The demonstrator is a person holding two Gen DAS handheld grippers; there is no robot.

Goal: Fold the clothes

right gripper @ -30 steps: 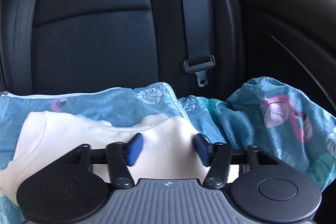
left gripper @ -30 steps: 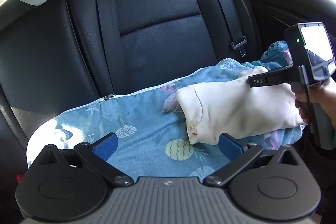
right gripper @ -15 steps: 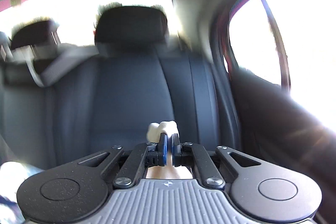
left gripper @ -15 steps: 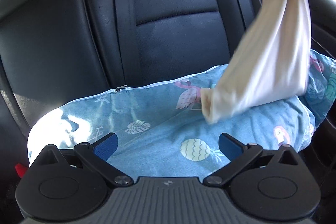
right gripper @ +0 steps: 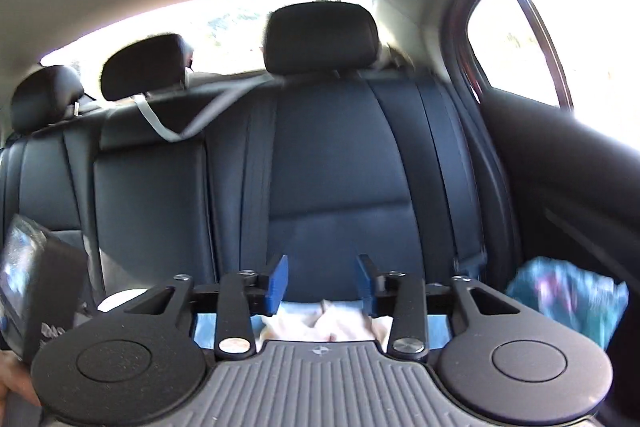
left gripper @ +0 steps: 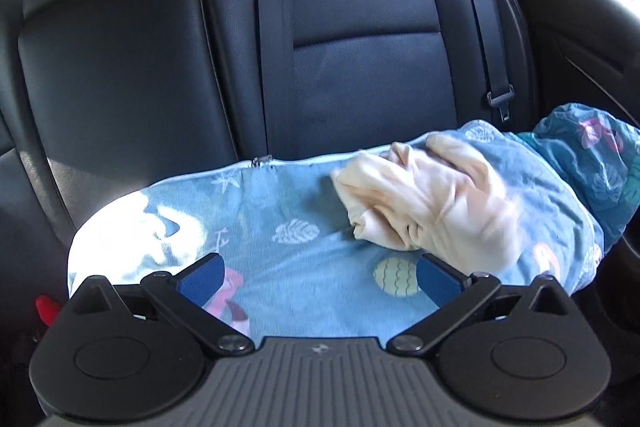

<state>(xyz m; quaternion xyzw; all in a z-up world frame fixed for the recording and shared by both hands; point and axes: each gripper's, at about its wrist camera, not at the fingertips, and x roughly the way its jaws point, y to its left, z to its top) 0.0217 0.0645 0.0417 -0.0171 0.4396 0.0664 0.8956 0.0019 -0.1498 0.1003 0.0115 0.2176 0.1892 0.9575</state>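
Observation:
A cream garment [left gripper: 432,203] lies crumpled in a heap on the blue patterned blanket [left gripper: 288,251] that covers the back seat, towards the right. My left gripper [left gripper: 318,281] hovers open over the blanket's near part, its right pad just short of the heap, nothing between its fingers. My right gripper [right gripper: 322,285] is raised above the seat and faces the backrest; its jaws are opening with nothing between them. Below it the cream garment [right gripper: 332,325] shows under the fingers. The left gripper's body [right gripper: 36,287] appears at the left edge of the right wrist view.
The black leather backrest [left gripper: 360,39] and a seat-belt buckle [left gripper: 500,101] stand behind the blanket. The door panel [left gripper: 592,39] closes in the right side. A bunched part of the blanket [left gripper: 592,155] sits by the door. Something small and red [left gripper: 47,309] lies at the seat's left.
The right gripper shut on the garment, lifted it high, then let it go; the garment fell into a crumpled heap on the blanket. The left gripper stayed open, shifting slightly.

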